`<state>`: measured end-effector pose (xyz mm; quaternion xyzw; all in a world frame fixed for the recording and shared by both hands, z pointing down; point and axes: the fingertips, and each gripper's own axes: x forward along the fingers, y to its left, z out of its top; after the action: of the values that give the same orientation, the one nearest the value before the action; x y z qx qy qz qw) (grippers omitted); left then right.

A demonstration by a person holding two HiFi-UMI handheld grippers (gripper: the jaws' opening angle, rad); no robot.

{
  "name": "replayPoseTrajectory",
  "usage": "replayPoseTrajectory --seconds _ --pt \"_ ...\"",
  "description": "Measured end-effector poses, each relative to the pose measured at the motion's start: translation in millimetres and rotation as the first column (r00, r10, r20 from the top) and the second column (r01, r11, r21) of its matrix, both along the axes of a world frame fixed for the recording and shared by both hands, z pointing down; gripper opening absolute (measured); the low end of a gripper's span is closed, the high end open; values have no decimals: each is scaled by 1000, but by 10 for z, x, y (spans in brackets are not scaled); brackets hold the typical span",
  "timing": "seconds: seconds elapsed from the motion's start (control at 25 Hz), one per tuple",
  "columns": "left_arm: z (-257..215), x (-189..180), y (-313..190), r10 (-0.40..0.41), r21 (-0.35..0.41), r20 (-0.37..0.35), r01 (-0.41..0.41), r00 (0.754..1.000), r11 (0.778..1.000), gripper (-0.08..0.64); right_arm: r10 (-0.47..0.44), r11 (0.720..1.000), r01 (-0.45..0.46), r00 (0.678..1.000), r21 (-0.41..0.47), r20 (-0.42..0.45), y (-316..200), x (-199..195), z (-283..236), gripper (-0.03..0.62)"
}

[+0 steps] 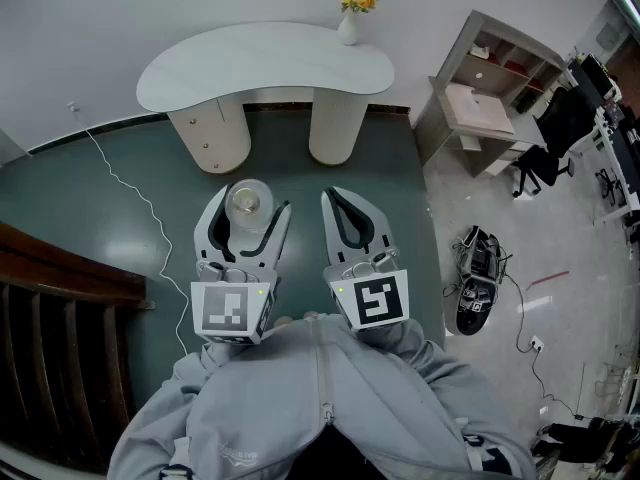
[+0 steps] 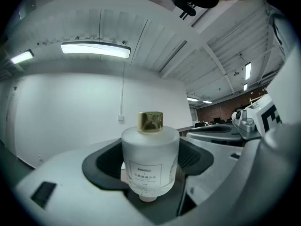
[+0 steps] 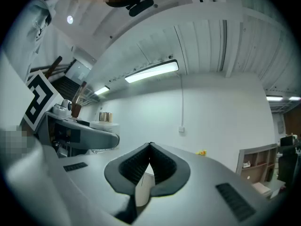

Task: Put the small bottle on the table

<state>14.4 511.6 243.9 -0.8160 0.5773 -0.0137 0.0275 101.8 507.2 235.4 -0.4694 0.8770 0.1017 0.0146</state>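
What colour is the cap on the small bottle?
Gold cap on the small bottle; best in the left gripper view.

The small bottle point(image 2: 150, 161), frosted white with a gold cap, stands upright, gripped between the left gripper's point(image 1: 248, 211) fingers point(image 2: 101, 161).

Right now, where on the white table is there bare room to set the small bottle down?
The table top is bare from its left end through the middle and along the front edge. The only thing on it is the flower vase, at the back edge right of centre. It is crowded on the floor right of the table, by the shelf unit.
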Motion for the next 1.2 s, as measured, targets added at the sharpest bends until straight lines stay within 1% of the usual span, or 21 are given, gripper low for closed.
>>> replayPoseTrajectory --seconds 0.32,0.56,0.64,0.76,0.96,1.2 --pt "66 -19 -62 -23 12 -4 23 1000 1000 333 9 1000 -9 1000 1 15 -76 52 56 26" --pt "46 90 -125 -36 21 -7 36 999 999 333 3 1000 -3 1000 26 29 -158 232 35 26" --pt "20 134 -159 -43 31 -18 44 999 999 333 0 1000 -1 999 27 36 -209 282 22 26" --pt "32 173 -190 -50 29 -6 50 999 998 333 -10 1000 9 998 17 59 -265 318 -2 26" --pt "32 194 -255 -50 33 -3 50 999 998 333 -11 1000 10 999 14 41 -372 355 57 26" --pt "55 105 -500 -43 32 -12 44 999 999 333 -19 1000 19 1000 -1 25 -612 228 97 26"
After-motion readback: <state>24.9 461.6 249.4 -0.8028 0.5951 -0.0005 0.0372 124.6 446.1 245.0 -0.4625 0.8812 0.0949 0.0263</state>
